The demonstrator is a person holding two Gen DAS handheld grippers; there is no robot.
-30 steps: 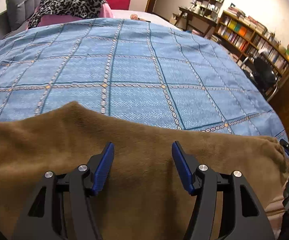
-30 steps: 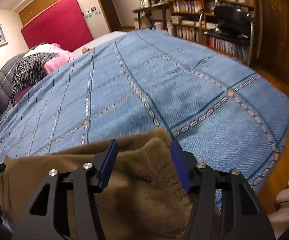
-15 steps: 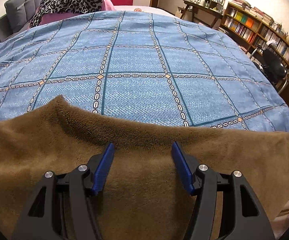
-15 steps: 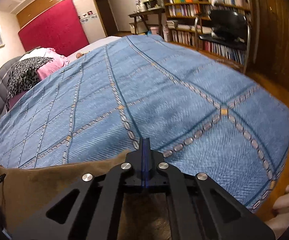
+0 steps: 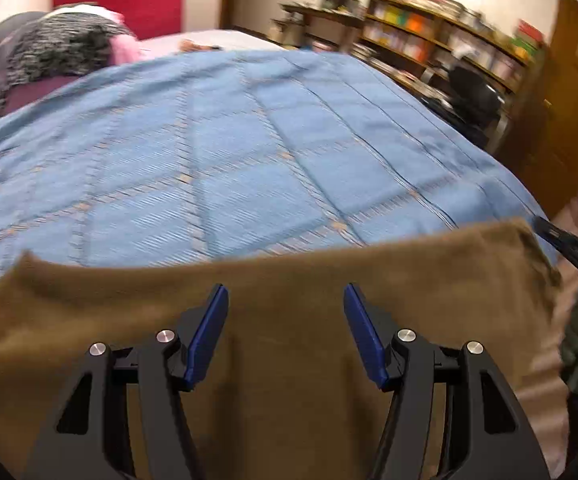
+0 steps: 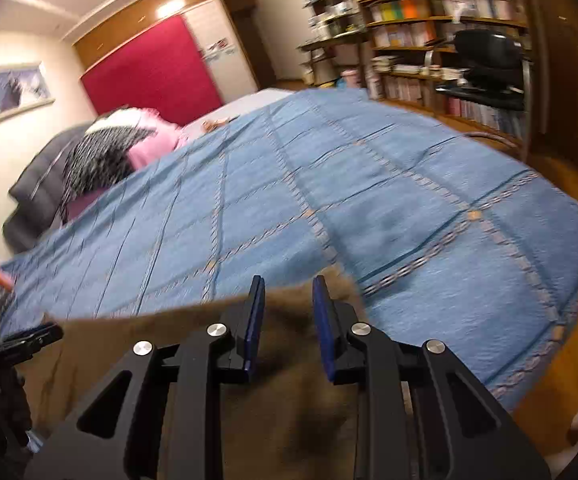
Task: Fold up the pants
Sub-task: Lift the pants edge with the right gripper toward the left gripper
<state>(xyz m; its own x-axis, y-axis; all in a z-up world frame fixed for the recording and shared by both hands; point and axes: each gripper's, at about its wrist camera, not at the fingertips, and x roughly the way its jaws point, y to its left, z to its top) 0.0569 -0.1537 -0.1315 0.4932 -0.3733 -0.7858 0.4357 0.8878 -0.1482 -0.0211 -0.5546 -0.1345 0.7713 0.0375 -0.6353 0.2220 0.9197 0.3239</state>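
Observation:
Brown fleece pants (image 5: 289, 380) lie spread along the near edge of a blue checked bedspread (image 5: 249, 160). My left gripper (image 5: 284, 289) hovers over the middle of the pants, open, with nothing pinched. My right gripper (image 6: 287, 280) is at the pants' right end (image 6: 289, 420), near the corner. Its jaws are opening, and brown cloth shows in the gap between the blue pads (image 6: 255, 320) without being pressed. The right gripper's tip (image 5: 569, 244) also shows at the cloth's right edge in the left wrist view. The left gripper (image 6: 29, 336) shows at the far left of the right wrist view.
A leopard-print cover (image 5: 61, 48) and pink bedding (image 6: 153, 144) lie at the bed's head by a red panel (image 6: 153, 76). Bookshelves (image 6: 429, 20) and a black office chair (image 6: 485, 68) stand beyond the bed's right side. Wooden floor (image 6: 569, 368) lies to the right.
The right gripper's jaws closed fully half a second ago and now stand parted again. The left gripper has swept sideways over the pants with a roll, and its view is now blurred.

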